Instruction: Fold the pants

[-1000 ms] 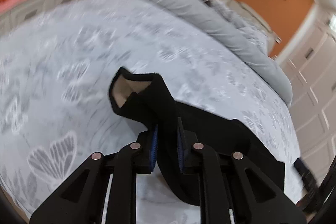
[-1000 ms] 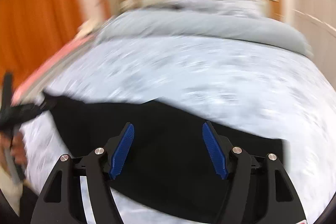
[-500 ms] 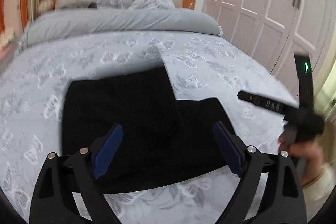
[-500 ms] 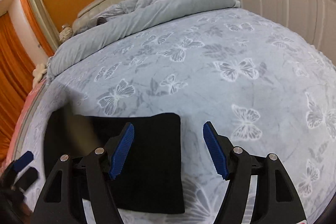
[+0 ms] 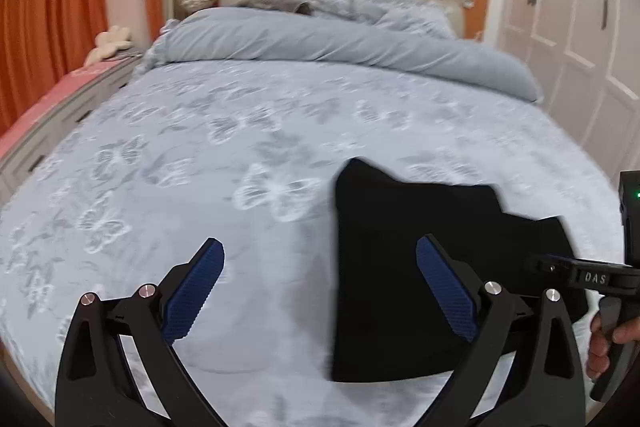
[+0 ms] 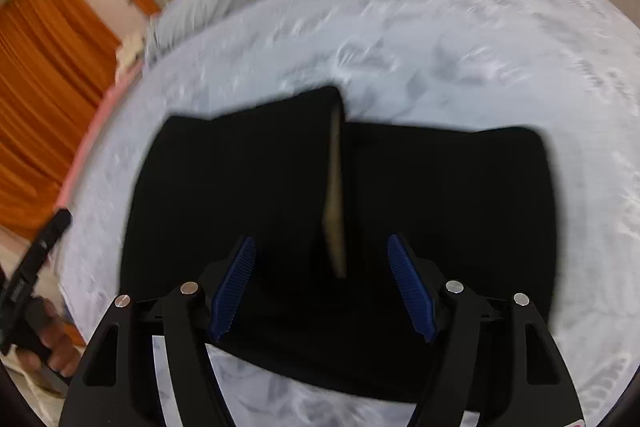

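The black pants (image 5: 404,267) lie folded on the butterfly-print bedspread (image 5: 248,131), at the right of the left wrist view. My left gripper (image 5: 320,267) hovers over their left edge; its jaws are opening and nothing is pressed between the blue pads (image 5: 196,291). In the right wrist view the pants (image 6: 240,187) fill the middle, with a tan strip of lining (image 6: 336,211) showing at the upper layer's edge. Just above them my right gripper (image 6: 322,267) is open, and its pads touch no cloth. Each view shows the other gripper in a hand (image 5: 608,339) at its edge.
A rolled grey duvet (image 5: 340,39) and pillows lie before the cream headboard. White wardrobe doors (image 5: 568,27) stand to the right. Orange curtains (image 5: 48,7) and a pink-topped drawer unit (image 5: 52,107) run along the bed's left side.
The left gripper has let go of the pants end it pinched, opened wide and swung left. The pants have settled folded on the bed. The right gripper has dropped over them.
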`<state>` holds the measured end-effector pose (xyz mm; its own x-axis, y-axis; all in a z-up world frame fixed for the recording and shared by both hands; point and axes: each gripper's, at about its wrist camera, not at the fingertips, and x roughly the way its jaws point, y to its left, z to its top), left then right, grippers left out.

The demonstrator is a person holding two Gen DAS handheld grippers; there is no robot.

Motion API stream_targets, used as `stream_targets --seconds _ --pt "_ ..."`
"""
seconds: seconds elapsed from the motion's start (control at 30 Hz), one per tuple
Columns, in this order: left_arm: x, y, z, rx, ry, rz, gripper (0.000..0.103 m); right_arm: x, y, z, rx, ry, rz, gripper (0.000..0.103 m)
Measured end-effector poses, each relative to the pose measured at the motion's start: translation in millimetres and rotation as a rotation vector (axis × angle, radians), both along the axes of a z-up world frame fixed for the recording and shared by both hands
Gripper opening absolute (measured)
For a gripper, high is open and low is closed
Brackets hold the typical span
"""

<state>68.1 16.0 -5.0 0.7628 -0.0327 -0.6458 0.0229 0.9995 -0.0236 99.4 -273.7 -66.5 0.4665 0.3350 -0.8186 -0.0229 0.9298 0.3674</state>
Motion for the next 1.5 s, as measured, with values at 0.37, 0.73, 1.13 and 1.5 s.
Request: stream_targets --seconds 0.37,0.73,1.13,1.5 --pt "-0.5 28.5 2.2 -0.05 -0.001 0.05 0.095 -38.0 20.9 94.3 -0.022 -0.307 -0.016 0.014" --pt "6.9 -10.3 -24.3 -0.107 0.124 -0.062 0.095 -55.9 -84.6 16.0 -0.172 -0.022 -0.179 0.045" --pt "31.7 -65.9 -95.2 -0.323 0.383 -0.239 0.086 -38.8 -99.3 -23.5 -0.011 0.074 -0.194 0.072" --pt "-12.3 17.9 -18.7 -0.418 0.315 -0.253 0.033 -81.7 -16.9 64.4 0.158 -0.133 0.02 0.042"
